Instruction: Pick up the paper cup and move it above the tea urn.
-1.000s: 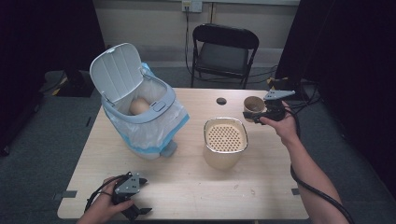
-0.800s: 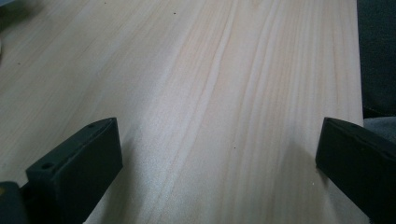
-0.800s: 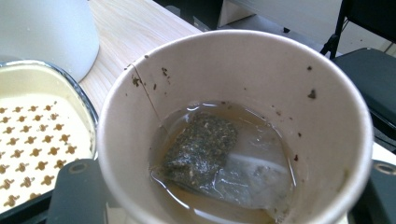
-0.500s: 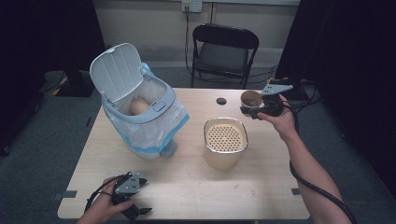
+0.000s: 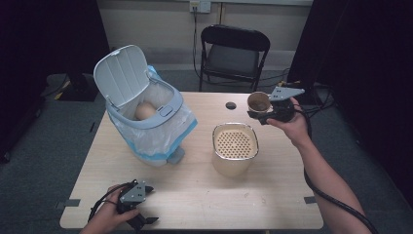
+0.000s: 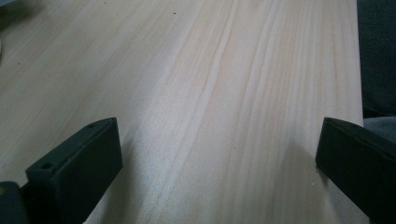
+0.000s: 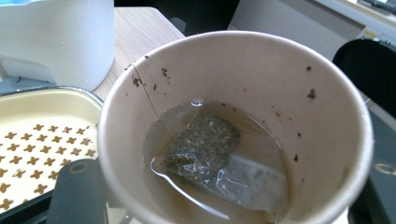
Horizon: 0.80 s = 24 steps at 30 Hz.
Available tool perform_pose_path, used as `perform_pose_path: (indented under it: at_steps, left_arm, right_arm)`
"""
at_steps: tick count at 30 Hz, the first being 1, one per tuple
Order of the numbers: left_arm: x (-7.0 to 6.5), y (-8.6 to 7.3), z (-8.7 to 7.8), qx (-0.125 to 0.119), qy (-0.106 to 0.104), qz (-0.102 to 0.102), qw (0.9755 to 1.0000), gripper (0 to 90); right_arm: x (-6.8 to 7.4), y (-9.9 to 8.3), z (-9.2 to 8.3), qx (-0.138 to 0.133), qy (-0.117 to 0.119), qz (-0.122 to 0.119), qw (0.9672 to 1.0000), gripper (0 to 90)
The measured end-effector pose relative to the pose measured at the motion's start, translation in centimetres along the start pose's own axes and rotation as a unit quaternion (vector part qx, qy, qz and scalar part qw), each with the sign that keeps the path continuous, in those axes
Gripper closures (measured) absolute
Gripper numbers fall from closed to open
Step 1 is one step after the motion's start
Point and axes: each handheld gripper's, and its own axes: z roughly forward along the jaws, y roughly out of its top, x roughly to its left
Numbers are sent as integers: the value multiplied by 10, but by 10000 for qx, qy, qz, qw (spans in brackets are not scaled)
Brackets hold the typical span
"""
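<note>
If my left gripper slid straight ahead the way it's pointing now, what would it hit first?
Probably nothing: the left gripper rests with jaws open on the table, and the left gripper view shows bare wood ahead up to the table's edge. Depth beyond is unclear.

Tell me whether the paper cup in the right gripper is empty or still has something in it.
Not empty. The paper cup holds a little brownish liquid and a used tea bag, seen in the right gripper view.

Paper cups: one (image 5: 258,102), beyond the strainer pot
Tea bags: one (image 7: 201,145), inside that cup
Strainer pots: one (image 5: 235,148)
Bins: one (image 5: 146,114), left of the pot
Chairs: one (image 5: 234,52)
Grippers: two (image 5: 254,115) (image 5: 146,222)
</note>
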Motion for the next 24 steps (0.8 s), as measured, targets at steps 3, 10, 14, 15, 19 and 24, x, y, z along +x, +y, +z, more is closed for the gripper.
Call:
perform_pose_path:
  at_steps: [3,10,14,15,19,24]
  left_arm:
    - [0,0,0,34,-7,-5,10000,0]
    - [0,0,0,13,-11,-9,10000,0]
    - [0,0,0,24,1,-12,10000,0]
    - [0,0,0,38,-8,-8,10000,0]
    - [0,0,0,32,7,-11,10000,0]
    - [0,0,0,25,8,-14,10000,0]
  right_arm:
    - [5,2,-1,-9,-68,-161,9998,270]
    - [18,6,-4,91,-172,-621,9979,270]
    - [25,9,-6,112,-228,-861,9960,272]
    - [27,9,-7,117,-241,-918,9954,272]
    - [32,11,-8,232,-354,-1209,9918,274]
    - [36,14,-9,365,-580,-1655,9838,276]
